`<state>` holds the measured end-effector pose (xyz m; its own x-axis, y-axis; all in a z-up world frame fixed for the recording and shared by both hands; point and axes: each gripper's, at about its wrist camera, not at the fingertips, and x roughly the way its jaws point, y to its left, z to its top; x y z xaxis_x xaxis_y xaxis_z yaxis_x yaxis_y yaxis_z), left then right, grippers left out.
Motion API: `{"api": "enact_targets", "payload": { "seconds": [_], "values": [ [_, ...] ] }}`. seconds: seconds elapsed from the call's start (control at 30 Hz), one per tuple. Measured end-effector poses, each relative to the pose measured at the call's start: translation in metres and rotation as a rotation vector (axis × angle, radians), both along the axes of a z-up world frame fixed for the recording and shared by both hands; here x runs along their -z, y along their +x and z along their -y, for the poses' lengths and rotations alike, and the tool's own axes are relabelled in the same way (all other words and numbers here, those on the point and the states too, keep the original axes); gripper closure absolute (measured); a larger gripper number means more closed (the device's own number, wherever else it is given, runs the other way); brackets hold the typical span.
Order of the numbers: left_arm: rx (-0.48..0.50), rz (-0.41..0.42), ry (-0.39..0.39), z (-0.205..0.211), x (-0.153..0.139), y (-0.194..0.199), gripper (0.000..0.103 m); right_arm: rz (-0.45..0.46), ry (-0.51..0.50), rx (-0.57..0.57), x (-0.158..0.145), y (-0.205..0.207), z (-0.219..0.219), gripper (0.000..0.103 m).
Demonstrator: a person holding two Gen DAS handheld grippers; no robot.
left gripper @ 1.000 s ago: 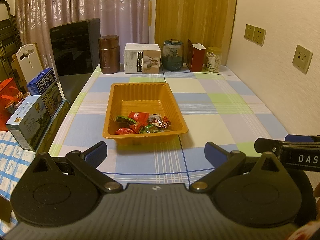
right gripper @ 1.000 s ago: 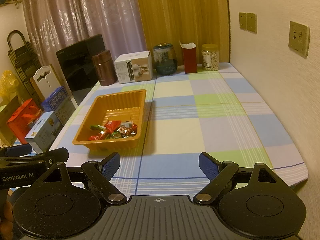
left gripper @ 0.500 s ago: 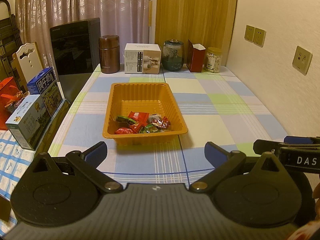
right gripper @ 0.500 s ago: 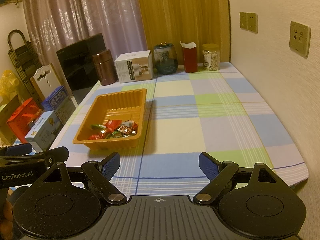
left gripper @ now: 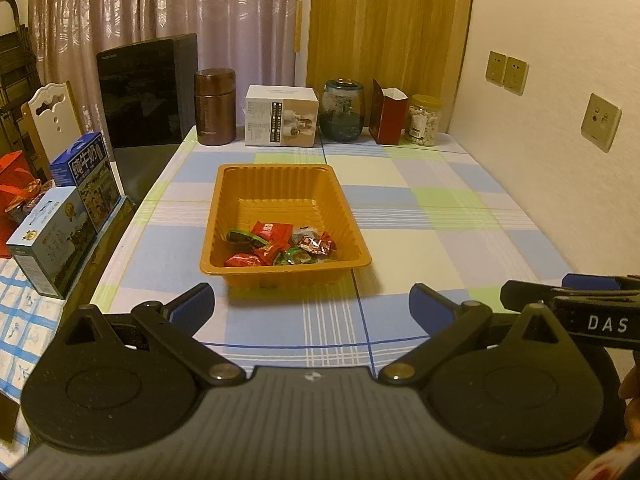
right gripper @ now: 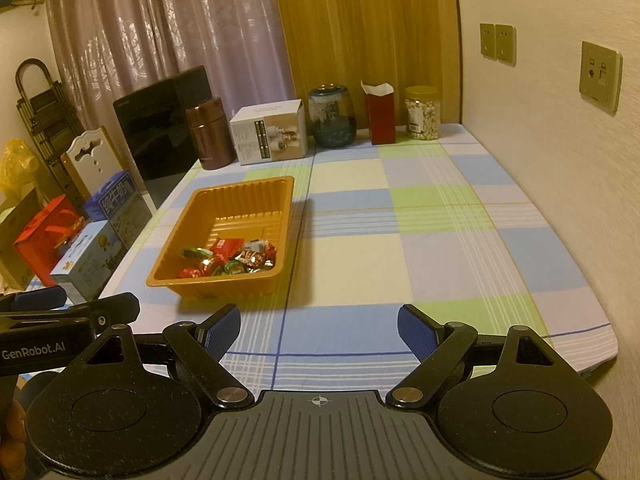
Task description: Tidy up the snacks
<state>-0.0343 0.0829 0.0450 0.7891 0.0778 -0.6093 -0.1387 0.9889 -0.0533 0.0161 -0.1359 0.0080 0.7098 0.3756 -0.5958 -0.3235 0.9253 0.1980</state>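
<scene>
An orange plastic tray (left gripper: 280, 176) (right gripper: 244, 190) sits on the checked tablecloth. Several wrapped snacks (left gripper: 280, 246) (right gripper: 230, 258) in red, green and silver lie heaped at its near end. My left gripper (left gripper: 312, 308) hangs open just before the tray's near wall, nothing between its blue pads. My right gripper (right gripper: 318, 334) is open too and holds nothing, with the tray ahead to its left. Each wrist view catches the other gripper's side at the frame edge.
Along the table's back edge stand a brown canister (left gripper: 215, 107), a white box (left gripper: 282, 116), a glass jar (left gripper: 343, 110), a red carton (left gripper: 388, 112) and a nut jar (left gripper: 423, 120). Milk cartons (left gripper: 60, 216) sit off the left edge. A wall (right gripper: 560, 140) runs along the right.
</scene>
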Motion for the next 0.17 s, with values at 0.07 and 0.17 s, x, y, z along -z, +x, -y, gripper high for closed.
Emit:
{"api": "enact_targets", "payload": {
  "seconds": [0.07, 0.17],
  "values": [
    [-0.002, 0.009, 0.000, 0.0009, 0.0002, -0.0010, 0.000, 0.000, 0.000, 0.000, 0.0003, -0.0009, -0.0005, 0.018],
    [-0.004, 0.014, 0.000, 0.0004, 0.0007, -0.0012, 0.000, 0.002, 0.001, -0.002, 0.0011, -0.0029, -0.0023, 0.018]
  ]
}}
